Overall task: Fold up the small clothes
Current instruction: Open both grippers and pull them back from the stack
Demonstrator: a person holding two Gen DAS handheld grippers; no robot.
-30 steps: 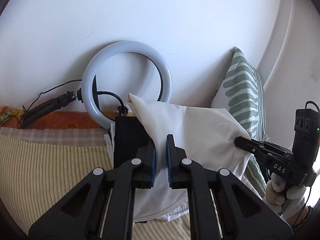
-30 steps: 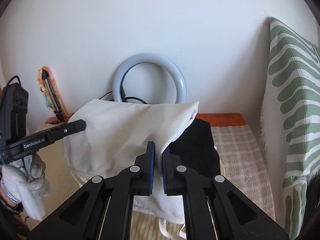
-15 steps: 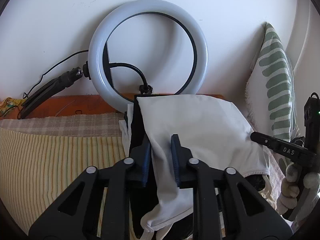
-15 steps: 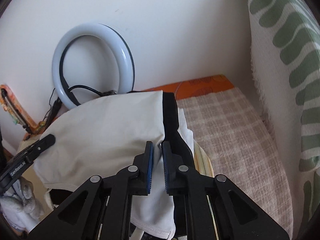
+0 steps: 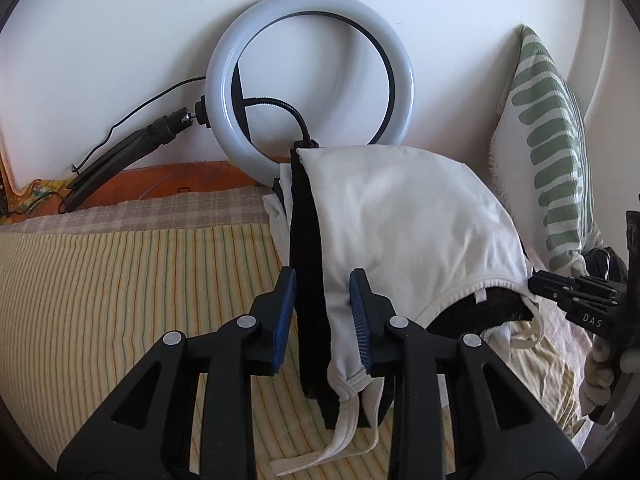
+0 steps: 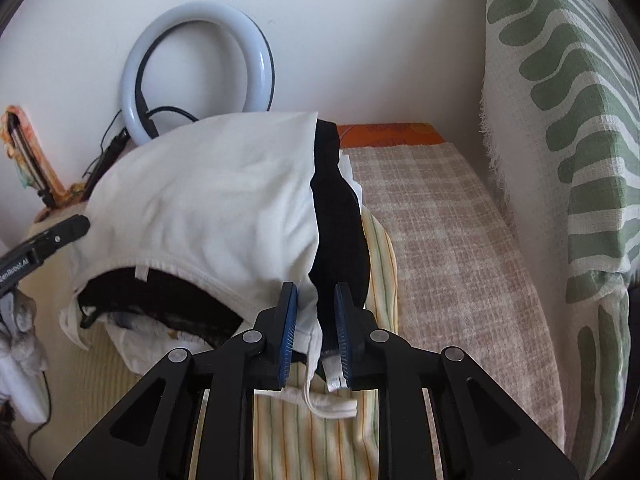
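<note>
1. The bed (image 5: 120,280) is the biggest thing here. It has a yellow striped sheet, with a checked cloth (image 6: 448,220) along the far side. A green and white pillow (image 6: 568,128) leans up at the right.

2. A round ring light (image 5: 310,76) stands by the white wall, just behind the clothes.

3. The white garment (image 5: 400,220) is the thing being folded. It lies on the bed, laid over a black cloth (image 5: 306,240). The black cloth peeks out at both sides and under the front edge. More white cloth sits under the pile.

4. The left gripper (image 5: 322,320) has its jaws spread apart. The left edge of the white garment and the black cloth sit in the gap. The right pad looks to touch the cloth; the left one does not.

5. The right gripper (image 6: 314,328) also has its jaws parted, with the right edge of the garment between them. They do not squeeze it.

6. I think the fold has just been laid down, and this is the letting-go step.

7. Next, both grippers should back out slowly and straight. The loose white straps (image 6: 320,404) near the pads could snag and pull the fold open.
</note>
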